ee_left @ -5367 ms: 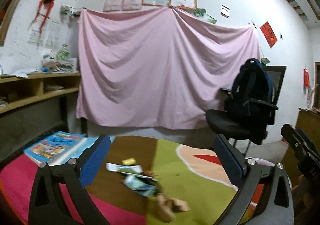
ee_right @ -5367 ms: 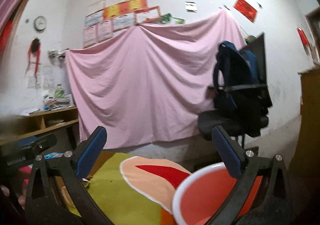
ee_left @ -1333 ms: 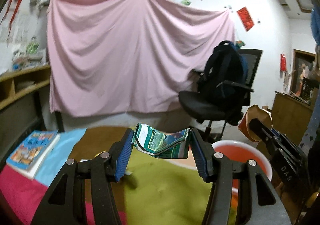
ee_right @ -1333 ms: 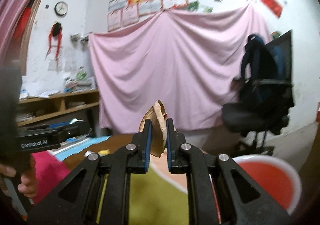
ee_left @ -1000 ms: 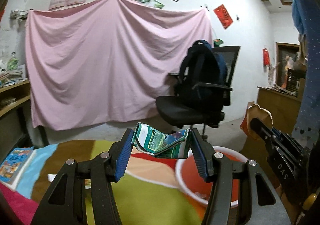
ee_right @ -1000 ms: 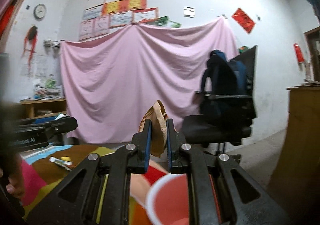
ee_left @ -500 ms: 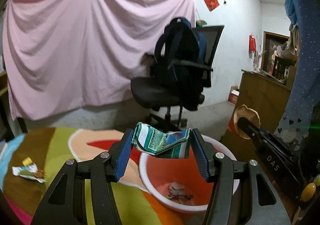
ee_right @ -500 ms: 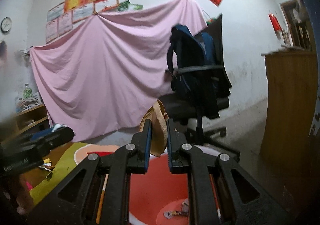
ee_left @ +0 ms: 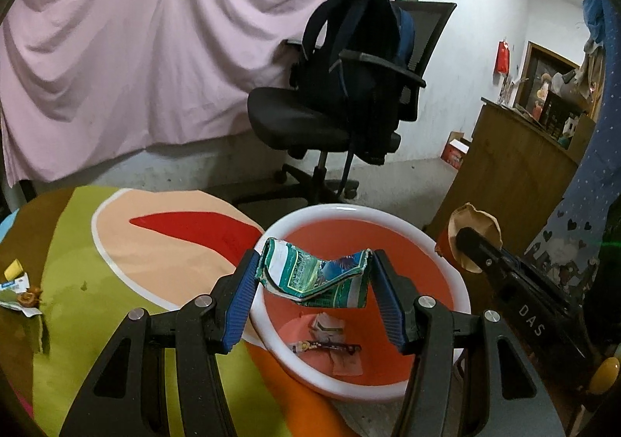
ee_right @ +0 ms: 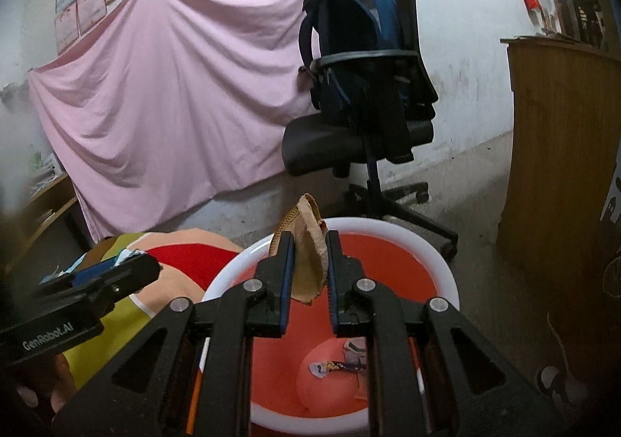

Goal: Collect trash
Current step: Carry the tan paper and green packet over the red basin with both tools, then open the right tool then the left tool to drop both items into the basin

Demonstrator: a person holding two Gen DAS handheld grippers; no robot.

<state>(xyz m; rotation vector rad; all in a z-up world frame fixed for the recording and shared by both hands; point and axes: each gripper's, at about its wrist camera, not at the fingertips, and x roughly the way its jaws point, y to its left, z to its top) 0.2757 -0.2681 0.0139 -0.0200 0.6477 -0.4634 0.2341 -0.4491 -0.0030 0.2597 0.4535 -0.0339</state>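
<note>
Both grippers are hanging over the red basin (ee_left: 434, 243), lower centre of both views, each carrying one piece.

Left gripper (ee_left: 314, 281): blue pads are pinching a crumpled green wrapper (ee_left: 316, 276) across its width, jaws about half spread, wrapper bowing between them. It's sitting directly above the basin's interior.

Right gripper (ee_right: 308, 270): jaws have just been opening a little, narrow gap, brown paper scrap (ee_right: 306, 243) is standing between the pads. It looks like it's leaning on the left pad with a sliver of daylight on the right, so I'm reading it as being let go rather than clamped. Also over the basin.

Progress, as I'm judging it:
- Already in the basin: a small wrapper bundle (ee_left: 328, 347) on the bottom, a few pieces.
- In transit: the two pieces above; drop is the step in hand.
- Left to do: a couple of scraps (ee_left: 19, 289) are lying on the colourful table cover (ee_left: 116, 281), far left edge of the left wrist view. Can't tell if more is lying outside the frame.

So roughly mid-task: one more trip at least after this release.
</note>
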